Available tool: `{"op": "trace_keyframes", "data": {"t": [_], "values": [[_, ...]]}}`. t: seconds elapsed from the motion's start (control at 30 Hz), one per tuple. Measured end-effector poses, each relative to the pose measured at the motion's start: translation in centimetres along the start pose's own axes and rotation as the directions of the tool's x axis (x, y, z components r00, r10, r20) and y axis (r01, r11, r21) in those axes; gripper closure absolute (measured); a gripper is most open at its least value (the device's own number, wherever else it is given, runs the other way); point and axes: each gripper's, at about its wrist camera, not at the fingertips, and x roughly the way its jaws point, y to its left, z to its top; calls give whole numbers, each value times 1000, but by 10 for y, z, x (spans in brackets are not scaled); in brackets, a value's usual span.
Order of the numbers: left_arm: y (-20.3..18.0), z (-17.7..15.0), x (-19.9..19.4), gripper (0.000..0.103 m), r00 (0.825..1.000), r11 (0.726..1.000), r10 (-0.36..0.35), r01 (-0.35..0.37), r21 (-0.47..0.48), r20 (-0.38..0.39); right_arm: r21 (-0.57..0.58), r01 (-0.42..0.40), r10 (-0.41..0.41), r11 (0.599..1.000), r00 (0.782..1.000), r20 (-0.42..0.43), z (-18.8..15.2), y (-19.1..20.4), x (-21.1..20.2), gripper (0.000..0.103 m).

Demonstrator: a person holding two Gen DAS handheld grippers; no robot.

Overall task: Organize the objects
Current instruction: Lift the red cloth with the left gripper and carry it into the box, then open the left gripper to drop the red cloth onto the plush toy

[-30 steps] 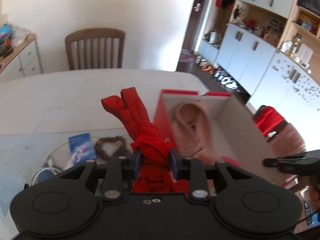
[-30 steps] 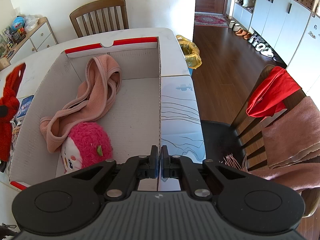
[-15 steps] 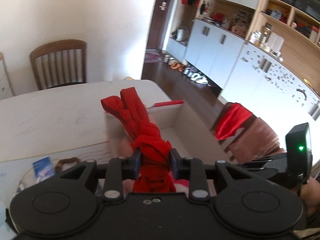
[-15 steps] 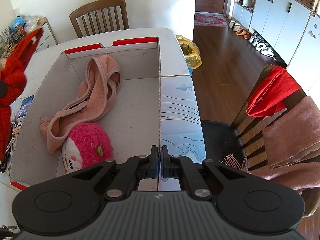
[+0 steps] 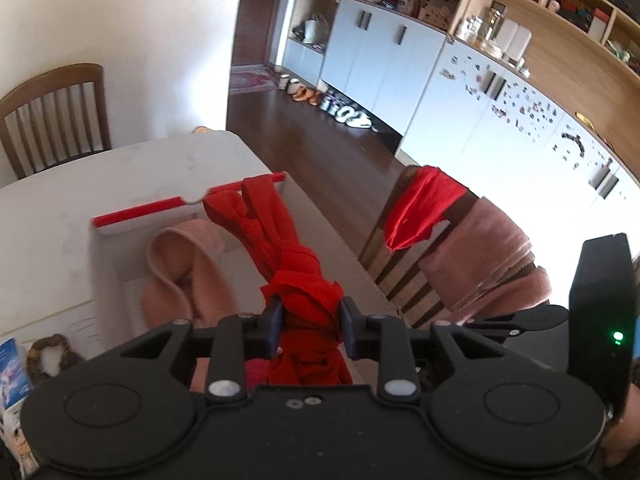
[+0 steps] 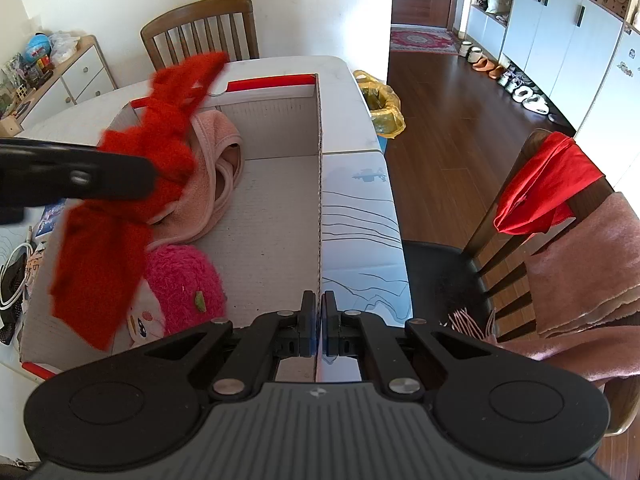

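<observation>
The step in hand looks like putting the knotted red cloth (image 5: 298,276) into the cardboard box (image 6: 276,216) on the table (image 5: 52,208). The left gripper (image 5: 310,316) squeezes the cloth at its knot, right between the two fingers. One end of the cloth sticks out past the fingertips and the other end hangs down. In the right wrist view the cloth (image 6: 132,184) hangs in the air above the left side of the box, over the pink towel (image 6: 218,160) and the pink plush toy (image 6: 180,284) that already lie inside.

The right gripper (image 6: 318,320) is pinched on the thin right wall of the box, so the box likely will not slide.

Next, the left gripper probably needs to go down into the box, then let go so the cloth lands inside beside the towel and toy.
</observation>
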Motion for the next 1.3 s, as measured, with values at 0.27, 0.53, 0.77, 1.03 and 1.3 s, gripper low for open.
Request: {"op": "trace_keyframes", "data": {"t": [0.27, 0.53, 0.77, 1.03, 1.3], "values": [[-5, 8, 48, 75, 995, 1000, -6, 6, -4, -95, -9, -2, 2, 1000, 1000, 0, 1, 0, 1, 102], [-2, 7, 85, 75, 983, 1000, -4, 4, -4, -186, -9, -6, 6, 1000, 1000, 0, 0, -1, 1, 101], [4, -1, 107, 75, 960, 1000, -19, 15, -19, -278, -11, -10, 10, 1000, 1000, 0, 0, -1, 2, 101], [10, -6, 114, 63, 948, 999, -41, 28, -46, -316, -7, -13, 13, 1000, 1000, -1, -1, -3, 2, 101], [14, -1, 104, 48, 962, 998, -29, 14, -59, -271, -9, -10, 9, 1000, 1000, -2, -1, -4, 2, 101]]}}
